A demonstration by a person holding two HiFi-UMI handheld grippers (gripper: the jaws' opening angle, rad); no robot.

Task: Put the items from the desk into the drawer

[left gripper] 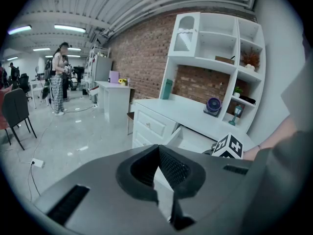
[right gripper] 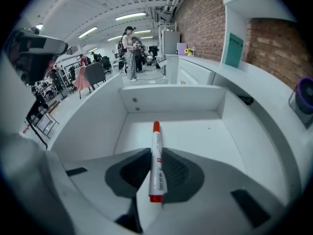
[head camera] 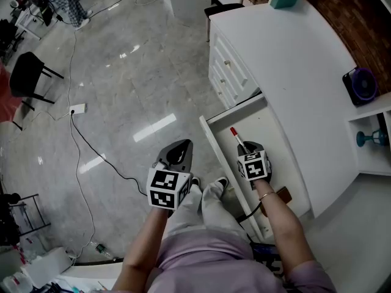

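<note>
hand-held gripper [right gripper: 156,153] on marker [right gripper: 156,168], print illegible

No words or numbers can be read. The pen [right gripper: 156,166], near six o'clock in the right gripper view, has a small label, but its print is too tiny.

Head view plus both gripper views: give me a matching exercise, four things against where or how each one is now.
Things:
1. marker
2. drawer
3. small fan
4. left gripper

States:
A. pulled open
B. fingers together, nothing in them, above the floor
C. on the desktop beside the shelves
D. gripped in the fingers of the right gripper, over the drawer

Pairs: 1-D, 2-A, 3-C, 4-B
</note>
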